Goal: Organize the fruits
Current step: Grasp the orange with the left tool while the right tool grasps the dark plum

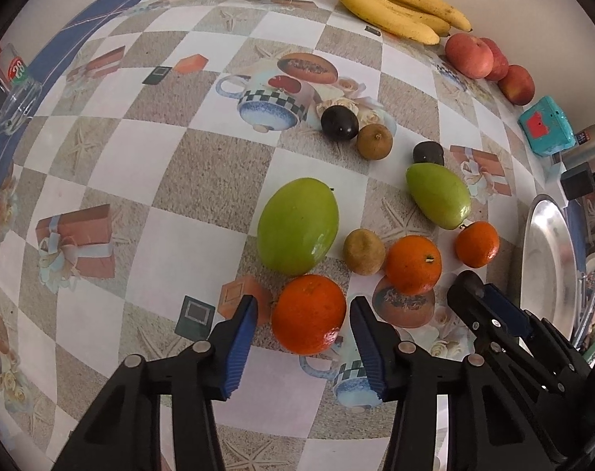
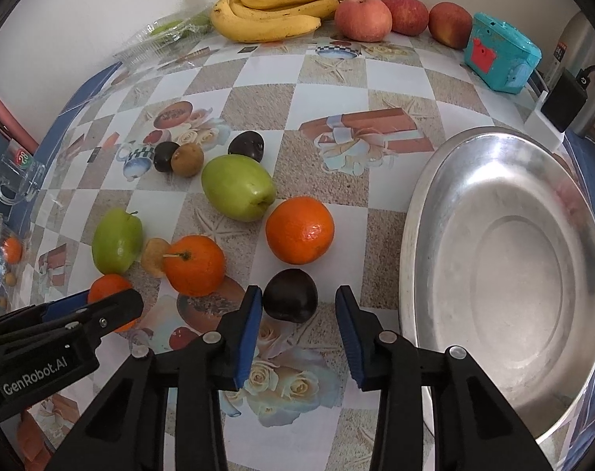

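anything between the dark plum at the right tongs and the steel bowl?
Only a right tong finger; otherwise bare tablecloth between plum and bowl, per right wrist view.

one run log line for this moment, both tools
left tool: open, astride orange | right tool: open, astride dark plum | metal bowl: empty
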`<control>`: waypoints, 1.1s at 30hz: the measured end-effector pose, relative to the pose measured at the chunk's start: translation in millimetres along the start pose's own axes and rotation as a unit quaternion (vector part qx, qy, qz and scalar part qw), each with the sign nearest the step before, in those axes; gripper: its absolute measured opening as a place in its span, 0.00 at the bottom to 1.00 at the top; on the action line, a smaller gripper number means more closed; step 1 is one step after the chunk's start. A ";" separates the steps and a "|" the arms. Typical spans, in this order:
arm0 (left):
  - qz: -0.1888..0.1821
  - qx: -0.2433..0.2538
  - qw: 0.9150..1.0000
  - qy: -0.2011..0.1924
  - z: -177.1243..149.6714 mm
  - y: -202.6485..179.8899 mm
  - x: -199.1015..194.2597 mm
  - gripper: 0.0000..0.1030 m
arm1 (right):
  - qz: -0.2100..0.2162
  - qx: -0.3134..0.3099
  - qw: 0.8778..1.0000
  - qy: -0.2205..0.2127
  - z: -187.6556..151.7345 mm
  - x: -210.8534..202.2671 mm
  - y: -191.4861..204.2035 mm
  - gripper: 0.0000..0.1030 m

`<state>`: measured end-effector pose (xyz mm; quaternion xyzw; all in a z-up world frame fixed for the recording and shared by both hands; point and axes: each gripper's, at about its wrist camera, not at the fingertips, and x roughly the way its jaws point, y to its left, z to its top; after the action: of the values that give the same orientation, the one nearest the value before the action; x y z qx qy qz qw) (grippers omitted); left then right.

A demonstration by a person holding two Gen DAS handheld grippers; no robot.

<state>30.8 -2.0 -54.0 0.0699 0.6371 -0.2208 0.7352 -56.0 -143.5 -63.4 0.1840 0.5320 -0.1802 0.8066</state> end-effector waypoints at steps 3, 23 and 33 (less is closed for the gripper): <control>0.001 -0.002 1.000 0.001 0.1 0.9 1.1 0.47 | 0.002 0.001 1.000 0.001 0.4 1.1 -0.6 0.39; -0.017 0.001 1.000 -0.015 5.9 -1.9 -18.6 0.38 | 0.008 -0.005 1.000 -0.010 3.3 -7.2 3.8 0.28; -0.032 0.018 0.997 -0.070 10.6 -13.2 -51.2 0.38 | 0.026 0.014 0.998 -0.056 10.6 -43.7 -1.4 0.28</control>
<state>30.2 -5.8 -0.2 0.0471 0.5817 -0.2601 0.7693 -64.4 -145.8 -19.2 0.1987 0.4787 -0.1769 0.8367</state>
